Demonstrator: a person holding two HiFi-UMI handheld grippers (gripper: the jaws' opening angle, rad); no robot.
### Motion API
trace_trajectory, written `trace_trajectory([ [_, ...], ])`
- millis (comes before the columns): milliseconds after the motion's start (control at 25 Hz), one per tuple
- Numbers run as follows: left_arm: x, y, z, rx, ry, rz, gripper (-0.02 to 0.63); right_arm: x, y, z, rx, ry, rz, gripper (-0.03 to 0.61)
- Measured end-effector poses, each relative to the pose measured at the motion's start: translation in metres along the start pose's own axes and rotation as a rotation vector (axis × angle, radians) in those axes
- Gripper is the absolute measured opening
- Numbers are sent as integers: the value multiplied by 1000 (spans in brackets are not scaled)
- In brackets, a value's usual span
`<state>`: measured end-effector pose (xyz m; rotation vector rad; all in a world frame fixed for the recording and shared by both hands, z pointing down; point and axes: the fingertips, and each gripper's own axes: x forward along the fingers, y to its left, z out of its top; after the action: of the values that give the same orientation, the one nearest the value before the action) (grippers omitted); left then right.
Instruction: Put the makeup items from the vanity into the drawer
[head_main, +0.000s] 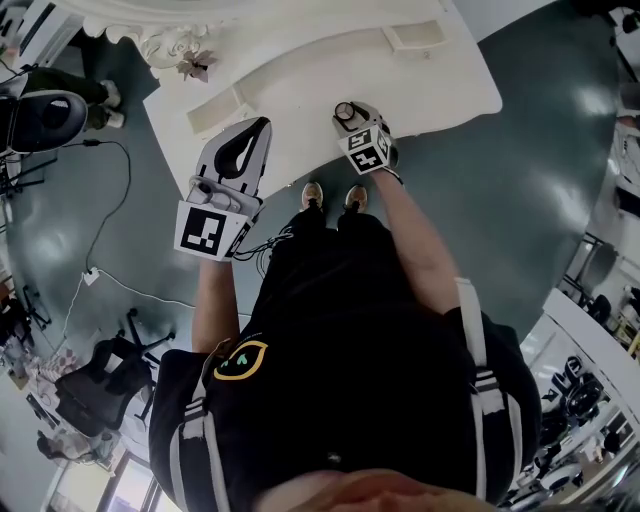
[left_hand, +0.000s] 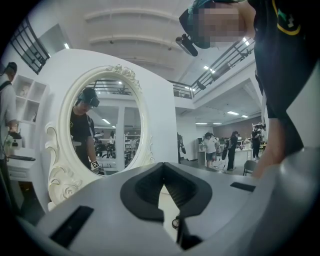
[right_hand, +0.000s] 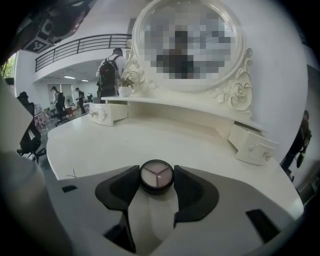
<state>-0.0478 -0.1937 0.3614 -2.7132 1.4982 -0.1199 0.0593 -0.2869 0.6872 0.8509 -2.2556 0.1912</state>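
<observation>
A round black compact (right_hand: 156, 175) with pale pink three-part powder sits between the pads of my right gripper (right_hand: 156, 179), both pads touching its sides, low over the white vanity top (right_hand: 100, 142). The head view shows the right gripper (head_main: 350, 117) with the compact (head_main: 345, 112) near the vanity's front edge. My left gripper (head_main: 262, 126) hovers over the front left of the vanity (head_main: 430, 95). Seen from its own camera, the left gripper (left_hand: 163, 171) has its tips together with nothing between them.
Two small white drawer boxes stand on the vanity, one right (right_hand: 252, 146) and one left (right_hand: 107, 114), below the oval mirror (right_hand: 235, 85). A flower ornament (head_main: 197, 67) lies at the back left. Cables (head_main: 100, 270) and black chairs (head_main: 95, 385) are on the floor.
</observation>
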Motion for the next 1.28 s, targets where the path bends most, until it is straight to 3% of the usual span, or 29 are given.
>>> trace_trajectory([
  [280, -11, 1, 4, 4, -4, 35, 18, -9, 5, 11, -20, -31, -1, 238],
  [560, -38, 7, 2, 1, 2, 119, 18, -26, 27, 80, -108, -167, 43, 238],
  [800, -81, 27, -9, 2, 28, 244, 18, -27, 76, 156, -184, -289, 150, 237],
  [1040, -121, 50, -7, 10, 20, 312, 18, -31, 130, 220, -268, -367, 226, 237],
  [1280, -158, 77, -8, 3, -7, 340, 18, 2, 183, 248, -286, -335, 291, 236],
])
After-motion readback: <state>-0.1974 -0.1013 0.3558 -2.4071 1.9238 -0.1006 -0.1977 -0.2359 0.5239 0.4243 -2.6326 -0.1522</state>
